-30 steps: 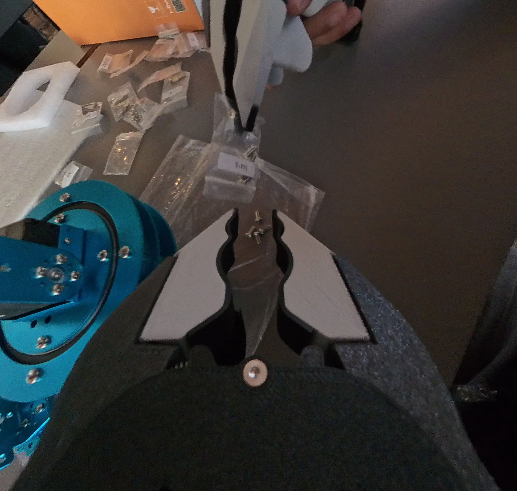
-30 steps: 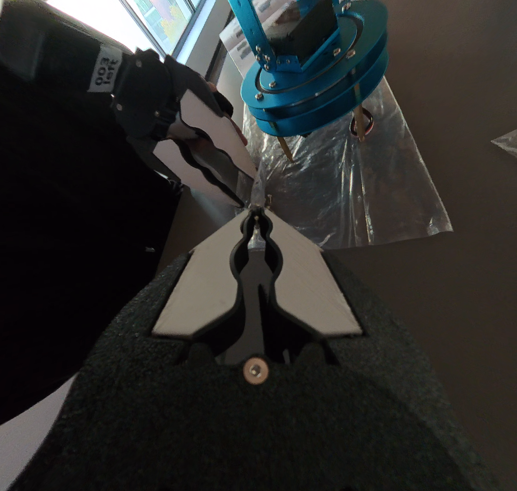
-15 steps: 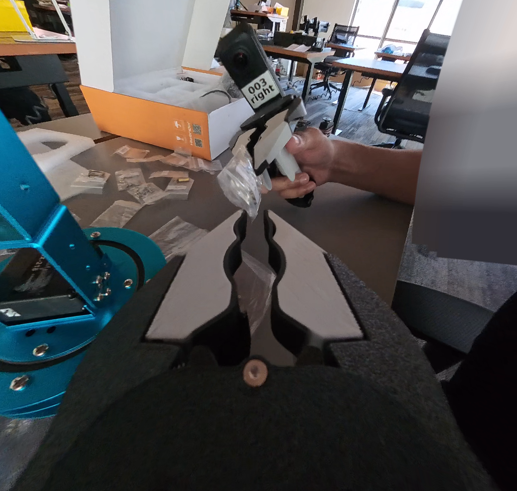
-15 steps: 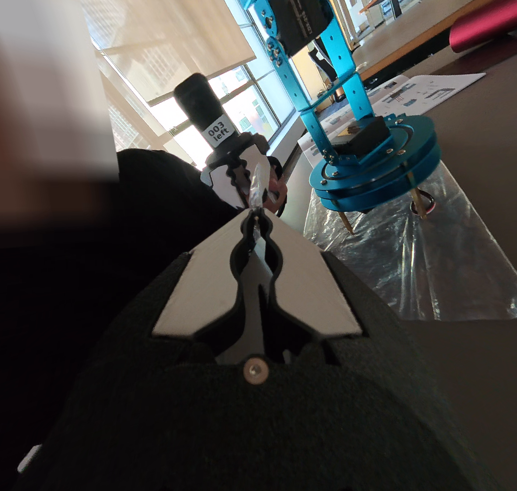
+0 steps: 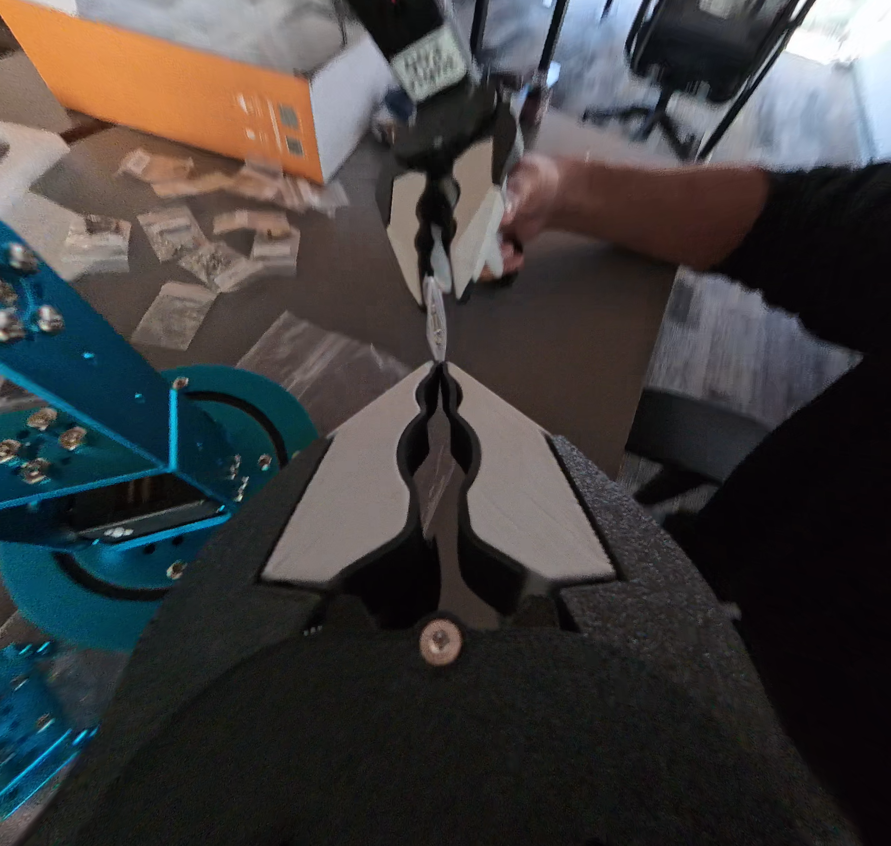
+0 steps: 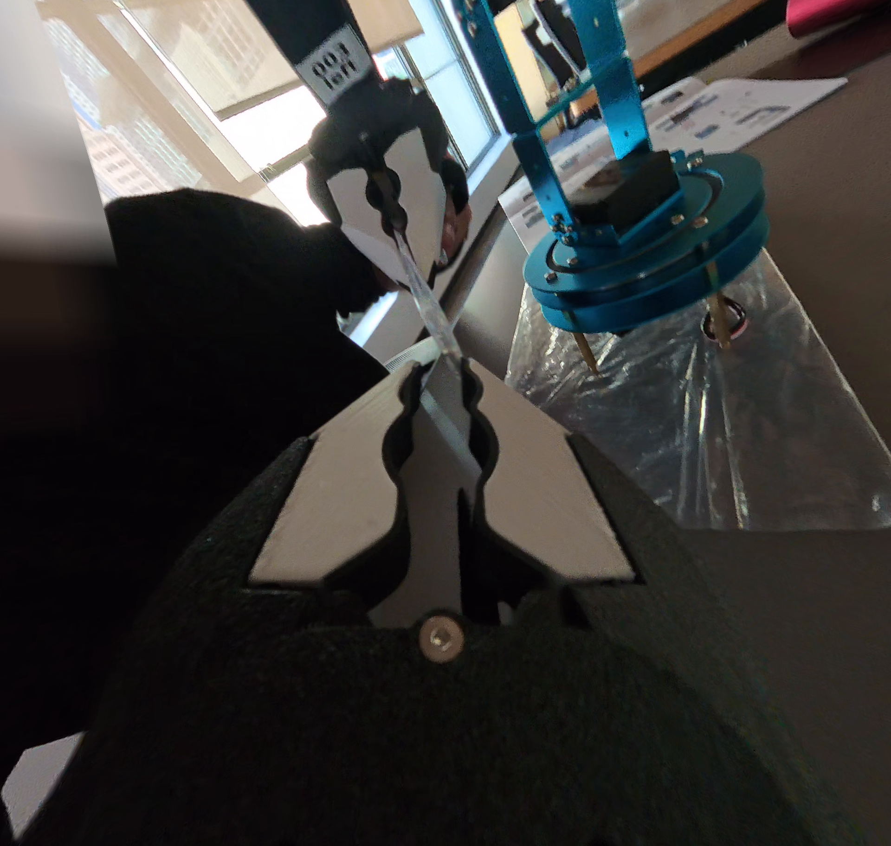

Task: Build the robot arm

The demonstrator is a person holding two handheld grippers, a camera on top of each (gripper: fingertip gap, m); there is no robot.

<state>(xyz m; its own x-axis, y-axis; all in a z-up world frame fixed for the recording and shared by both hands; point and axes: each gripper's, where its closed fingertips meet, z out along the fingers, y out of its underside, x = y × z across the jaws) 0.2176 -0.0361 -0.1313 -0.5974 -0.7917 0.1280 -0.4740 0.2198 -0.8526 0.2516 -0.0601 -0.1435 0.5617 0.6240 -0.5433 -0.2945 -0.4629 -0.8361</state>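
A small clear plastic bag [image 5: 436,326] is stretched in the air between my two grippers. My left gripper [image 5: 438,367] is shut on its near end. It also shows in the right wrist view [image 6: 405,244], where the bag [image 6: 426,302] runs as a taut strip. My right gripper [image 6: 441,370] has its jaws a little apart, and the bag lies between them along one finger. In the left wrist view the right gripper [image 5: 434,288] hangs above the brown table, held by a hand [image 5: 535,206].
A blue metal turntable with an upright bracket [image 5: 144,437] [image 6: 651,254] stands on a large clear plastic sheet [image 6: 675,413]. Behind it are several small parts bags [image 5: 183,235], an orange and white box [image 5: 168,81], white foam [image 5: 24,158] and a printed sheet [image 6: 723,105]. One gripper's finger ends stand about 5 cm off the other's.
My left gripper has closed on the free end of the bag that the right gripper lifted off the table. The right gripper's jaws have parted a little. Both views are blurred from movement.
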